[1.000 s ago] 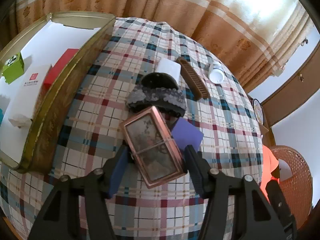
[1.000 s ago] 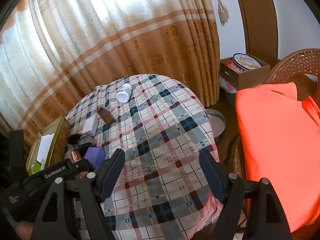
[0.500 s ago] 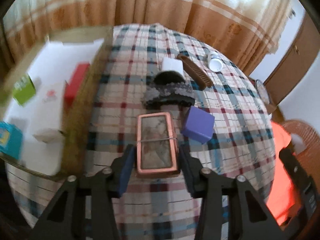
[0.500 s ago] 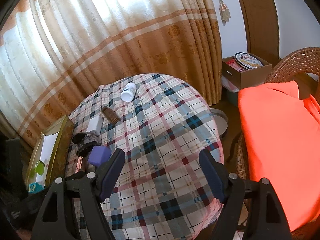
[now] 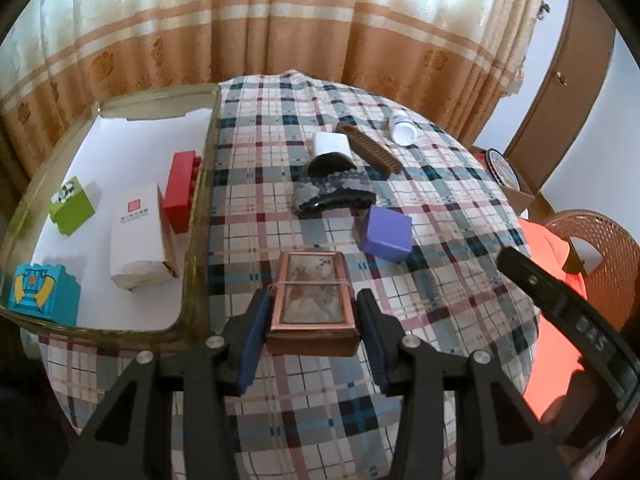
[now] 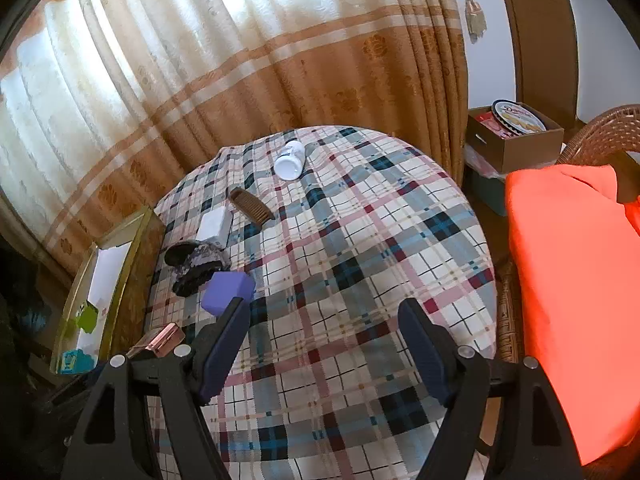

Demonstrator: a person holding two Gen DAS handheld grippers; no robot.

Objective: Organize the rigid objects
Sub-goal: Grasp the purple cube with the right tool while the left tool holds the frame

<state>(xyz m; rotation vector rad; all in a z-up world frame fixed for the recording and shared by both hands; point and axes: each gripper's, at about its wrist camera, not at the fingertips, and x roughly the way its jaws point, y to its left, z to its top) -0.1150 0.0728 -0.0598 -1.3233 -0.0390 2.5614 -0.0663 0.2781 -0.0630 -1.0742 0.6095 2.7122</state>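
Now the tin (image 5: pixel 312 300) is held between the fingers of the left gripper (image 5: pixel 310 320); the right gripper (image 6: pixel 324 344) hangs wide, empty. Carriage left into the tray (image 5: pixel 200 216) is called for next.

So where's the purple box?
In the left wrist view the purple box sits on the plaid table, right of centre, between the sparkly hair clip and the copper tin.

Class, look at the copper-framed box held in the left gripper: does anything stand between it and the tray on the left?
Only the tray's raised gold rim stands between the copper-framed box and the tray floor; the left gripper must lift over it. Bare white floor shows nearest the box.
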